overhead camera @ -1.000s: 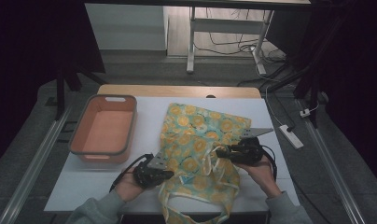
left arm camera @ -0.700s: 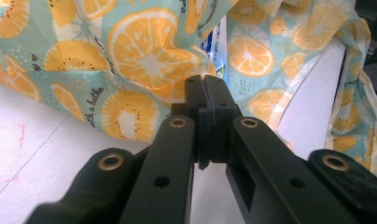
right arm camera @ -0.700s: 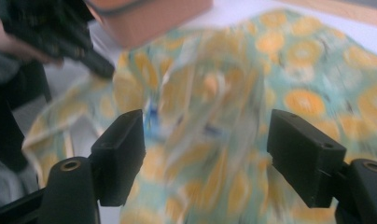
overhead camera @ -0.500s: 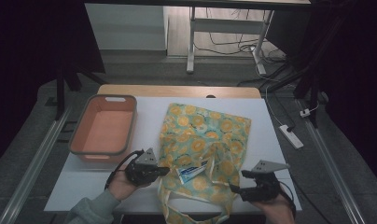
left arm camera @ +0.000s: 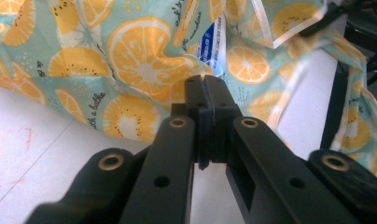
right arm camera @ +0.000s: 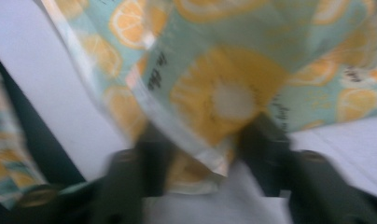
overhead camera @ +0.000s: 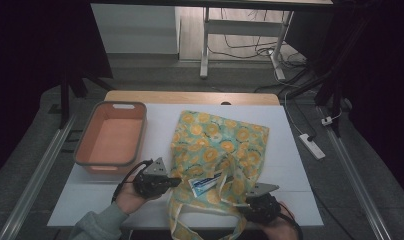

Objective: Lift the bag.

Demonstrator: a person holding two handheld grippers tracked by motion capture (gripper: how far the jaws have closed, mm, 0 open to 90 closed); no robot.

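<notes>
1. The teal cloth tote bag printed with orange citrus slices lies flat across the middle of the white tabletop, its mouth and straps towards the person.
2. A white and blue flat packet lies at the bag's mouth, partly under the fabric; in the left gripper view its blue-printed end pokes out between folds.
3. The left gripper sits at the bag's left near edge with its jaws pressed together on the fabric, the cloth bunching just ahead of the tips.
4. The right gripper is at the bag's near right corner; its jaws have just been closing and stand apart, with a hemmed edge of the bag between them. The blur keeps me from telling whether the pads press on it.
5. A salmon-pink rectangular plastic basin stands on the tabletop left of the bag, apart from it.
6. A white power strip lies on the floor beside the tabletop's right edge.
</notes>
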